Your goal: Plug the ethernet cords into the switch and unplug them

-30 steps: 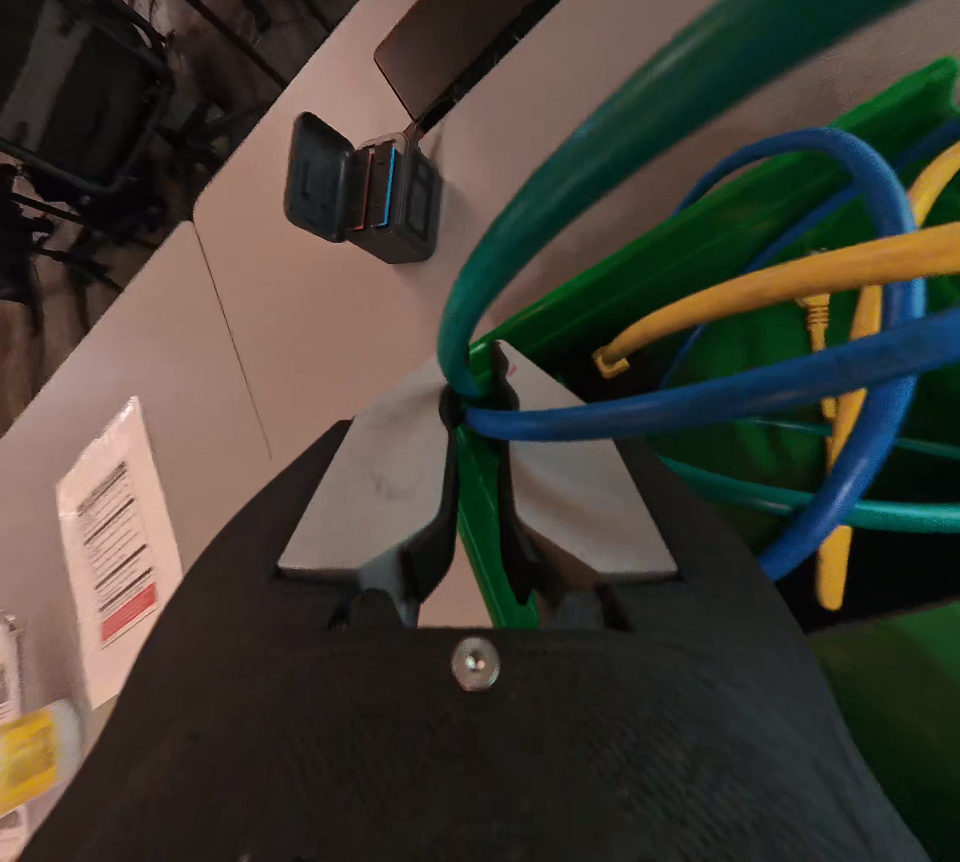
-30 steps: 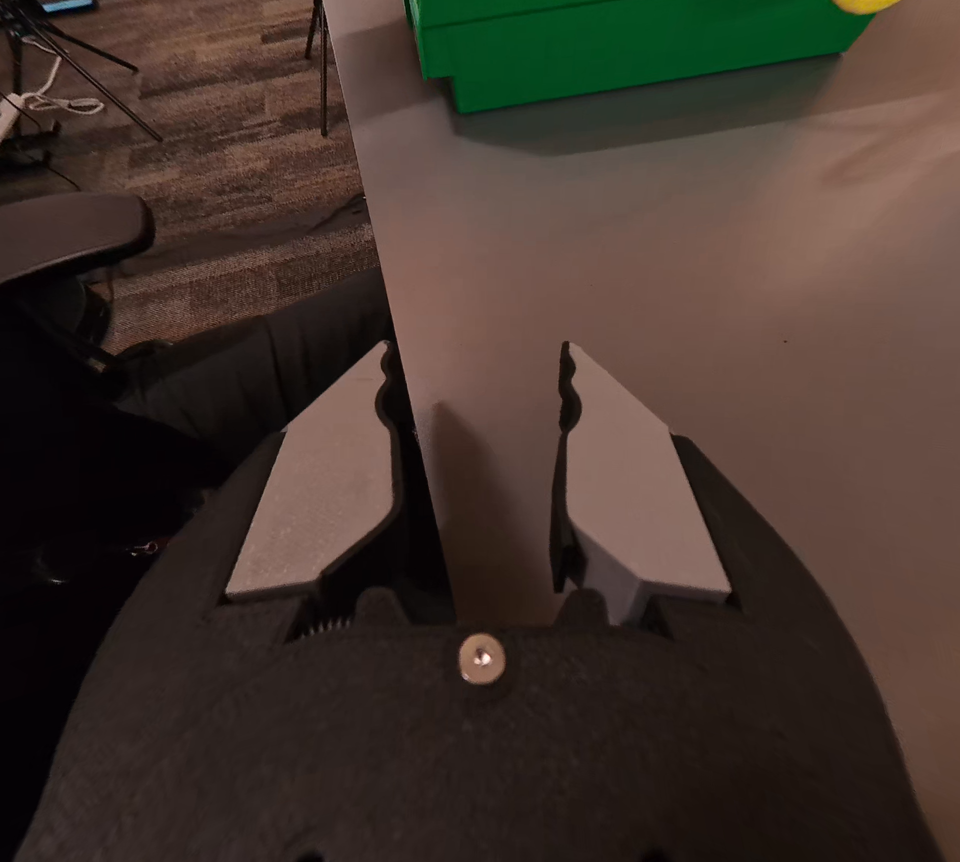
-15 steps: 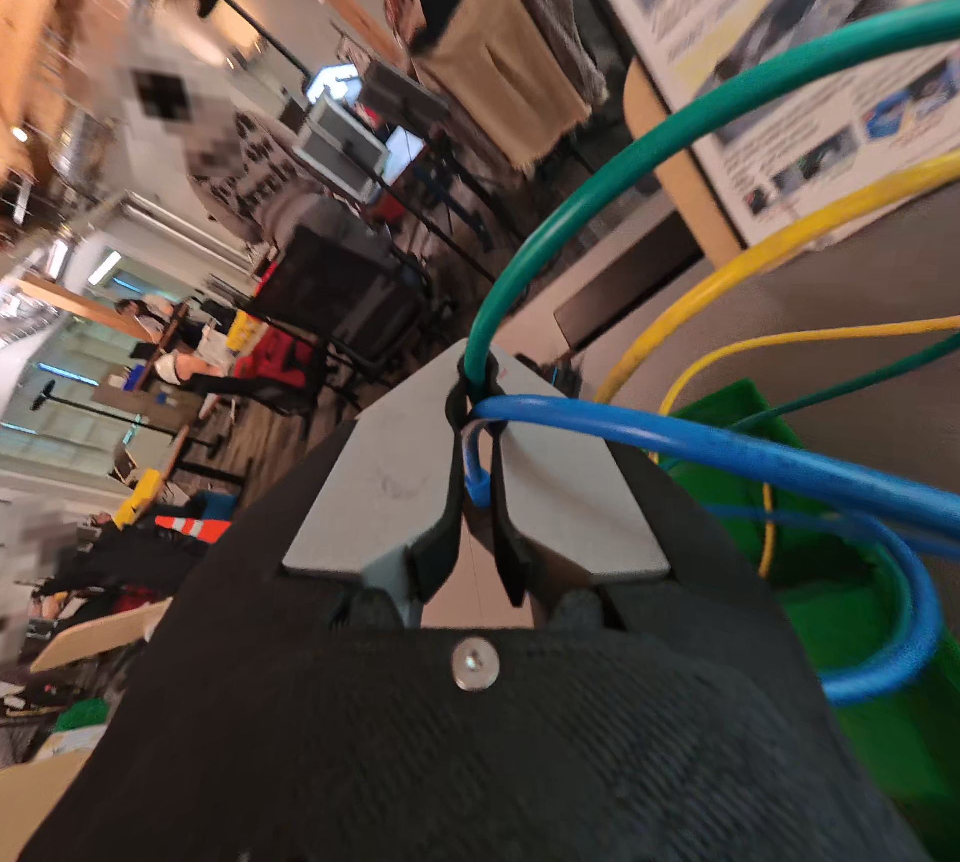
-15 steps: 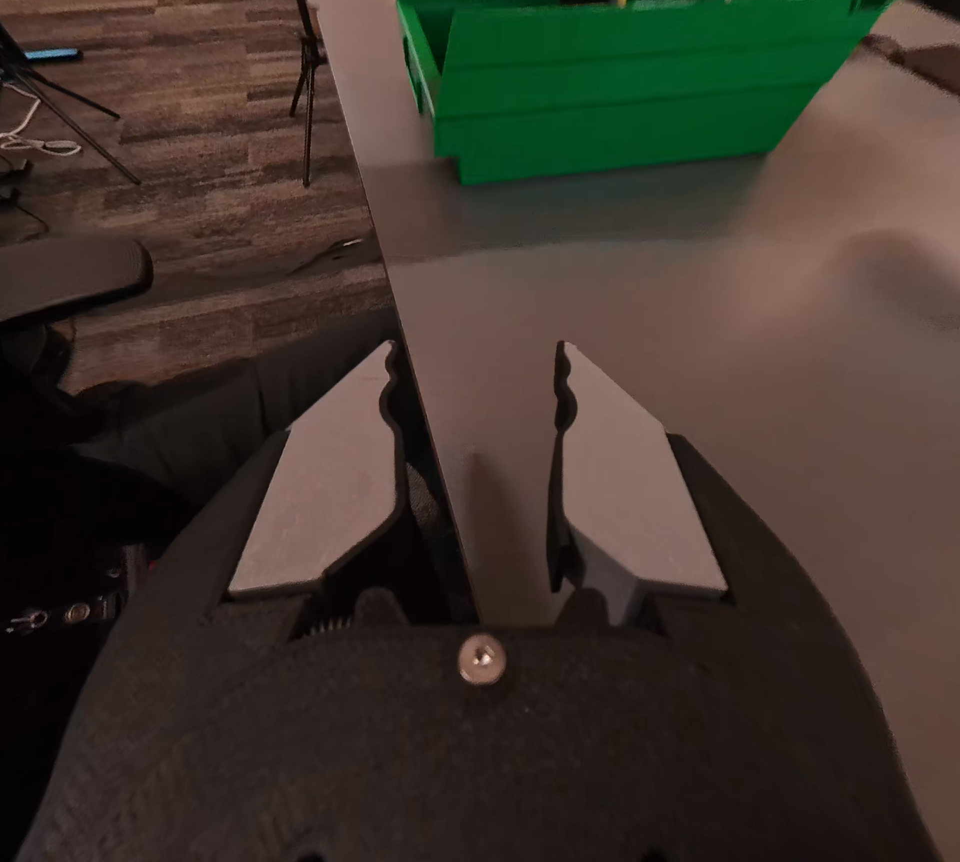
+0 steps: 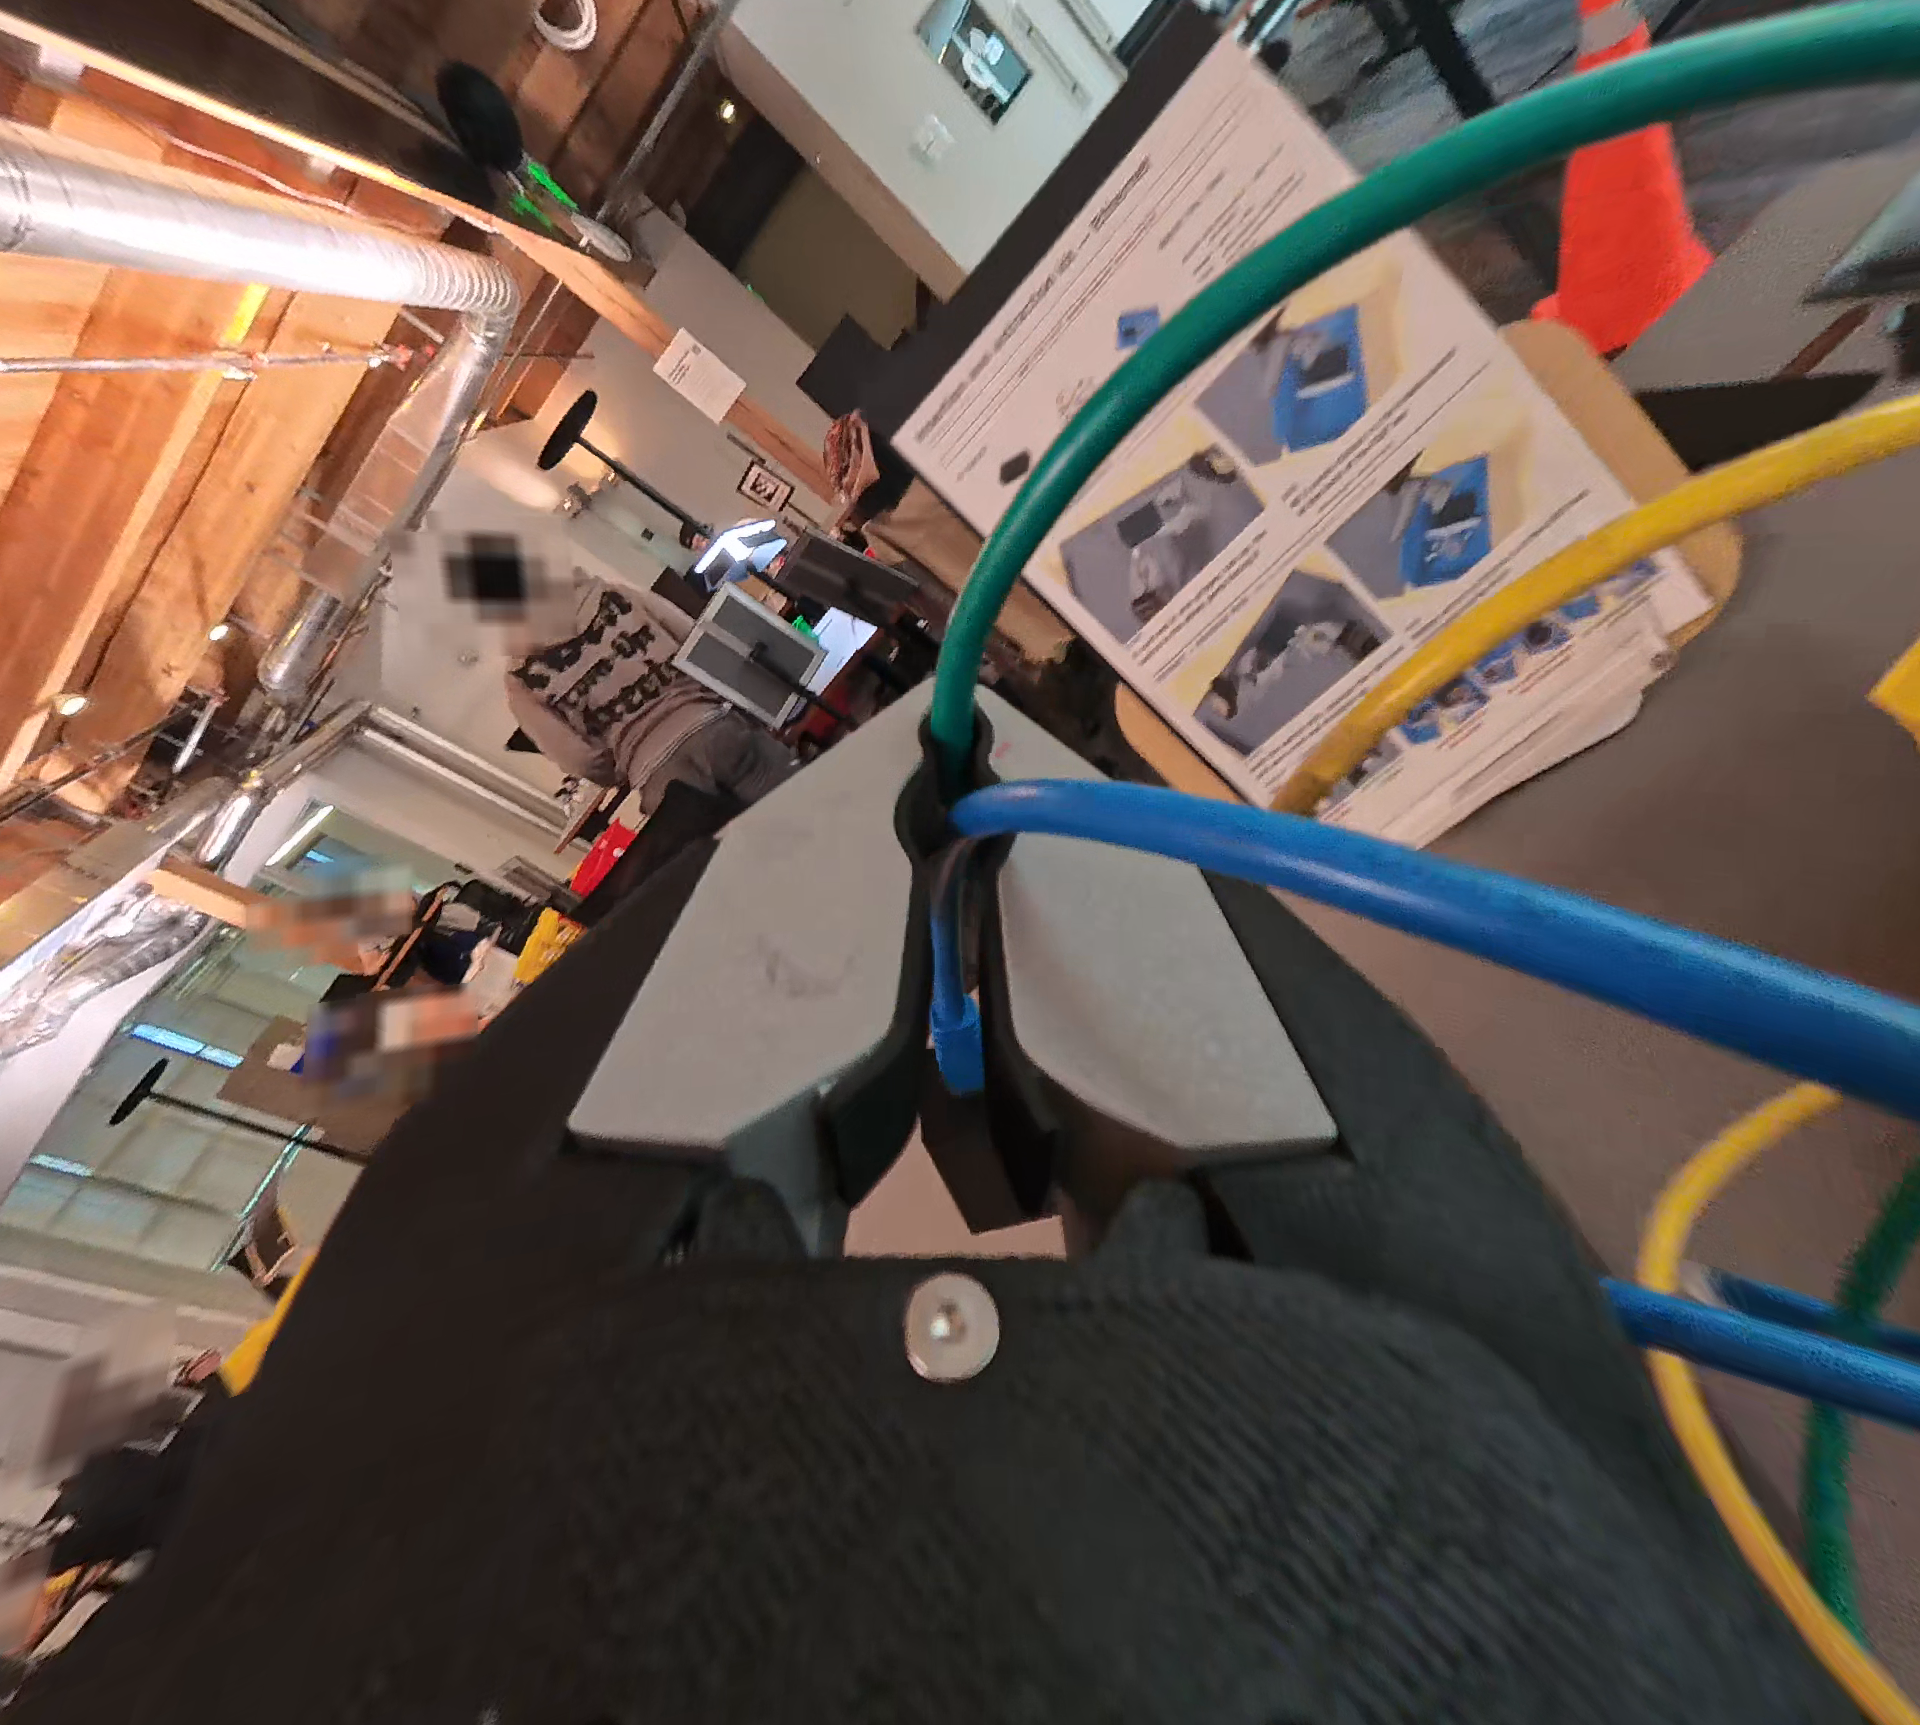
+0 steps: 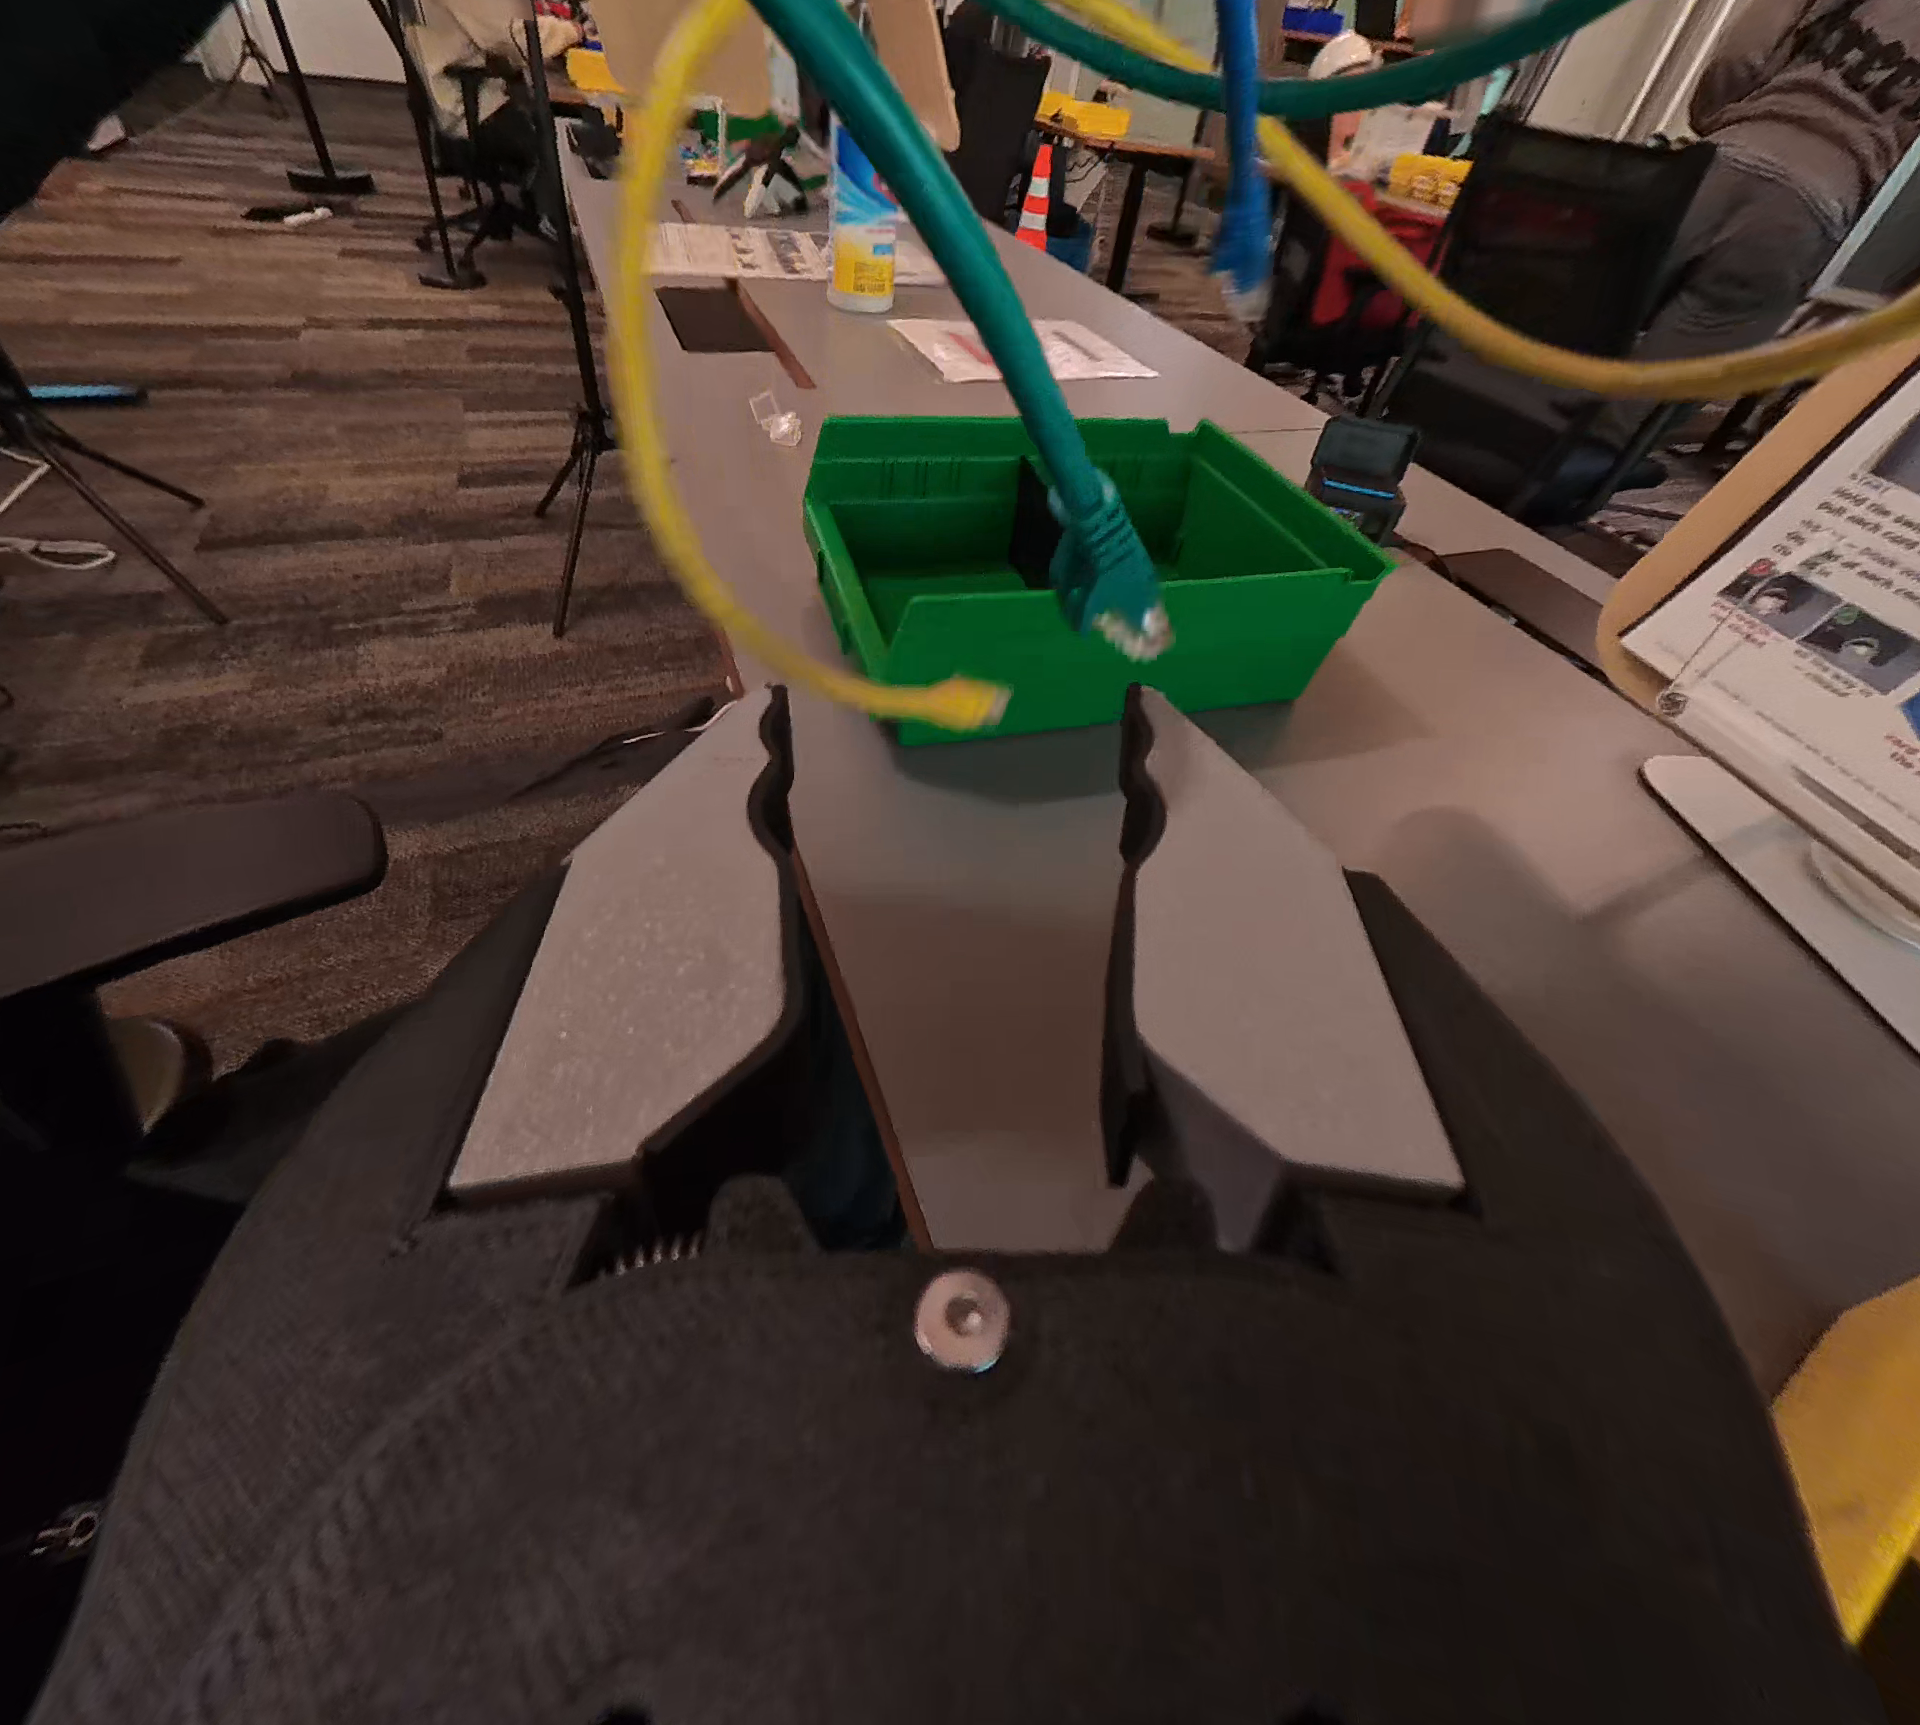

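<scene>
Black textured claw (image 6: 951, 709) bodies, grey pointed fingers (image 6: 1247, 969), silver screws (image 6: 961, 1319).

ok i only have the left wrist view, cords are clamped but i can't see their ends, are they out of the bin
Observer: yes, the green cord hangs free, with its green plug in the air in front of the green bin.
Operator: and the yellow one
Observer: the yellow cord loops down, and its yellow plug dangles by the bin's front left corner.
Operator: right gripper busy
Observer: no, the right gripper is open and holds nothing, above the edge of the table.
</scene>
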Tool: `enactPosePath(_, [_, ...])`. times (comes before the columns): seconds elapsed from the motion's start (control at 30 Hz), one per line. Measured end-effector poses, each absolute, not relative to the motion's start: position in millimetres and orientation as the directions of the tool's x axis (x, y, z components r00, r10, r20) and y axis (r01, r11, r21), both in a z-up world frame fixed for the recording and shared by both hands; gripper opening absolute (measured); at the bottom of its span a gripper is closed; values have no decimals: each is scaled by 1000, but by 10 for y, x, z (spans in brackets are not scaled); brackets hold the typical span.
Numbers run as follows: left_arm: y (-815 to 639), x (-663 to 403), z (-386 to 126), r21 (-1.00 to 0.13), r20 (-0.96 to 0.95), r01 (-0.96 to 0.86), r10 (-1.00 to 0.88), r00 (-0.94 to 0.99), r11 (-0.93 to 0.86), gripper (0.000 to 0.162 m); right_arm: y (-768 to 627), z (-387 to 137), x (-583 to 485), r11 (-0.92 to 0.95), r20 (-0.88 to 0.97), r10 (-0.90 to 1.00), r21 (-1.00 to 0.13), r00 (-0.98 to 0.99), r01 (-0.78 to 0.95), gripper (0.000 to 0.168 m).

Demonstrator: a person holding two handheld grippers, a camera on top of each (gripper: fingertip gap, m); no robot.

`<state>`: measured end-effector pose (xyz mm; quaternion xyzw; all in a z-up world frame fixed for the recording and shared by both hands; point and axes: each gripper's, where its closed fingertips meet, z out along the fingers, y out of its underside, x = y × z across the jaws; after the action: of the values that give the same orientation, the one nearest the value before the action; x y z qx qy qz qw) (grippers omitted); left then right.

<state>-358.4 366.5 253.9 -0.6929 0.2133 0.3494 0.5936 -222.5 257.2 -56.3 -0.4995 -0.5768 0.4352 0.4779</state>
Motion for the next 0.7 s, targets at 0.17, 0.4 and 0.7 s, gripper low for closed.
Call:
enactPosePath(0.17, [3667, -3096, 2330, -695, -716, -712, 13, 698, -101, 0, 2755, -212, -1969, 126, 128, 991, -990, 35, 56, 59])
enactPosePath(0.4, [3946, -2923, 1435, -739, -665, -672, -99, 740, -52, 0, 3352, -169, -1594, -23, -27, 987, -999, 158, -28, 56])
enactPosePath(0.7, [4338, -3282, 696, -744, -646, -651, -87, 759, -151, 0, 3713, -367, -1592, -169, -157, 945, -986, 288, 17, 76])
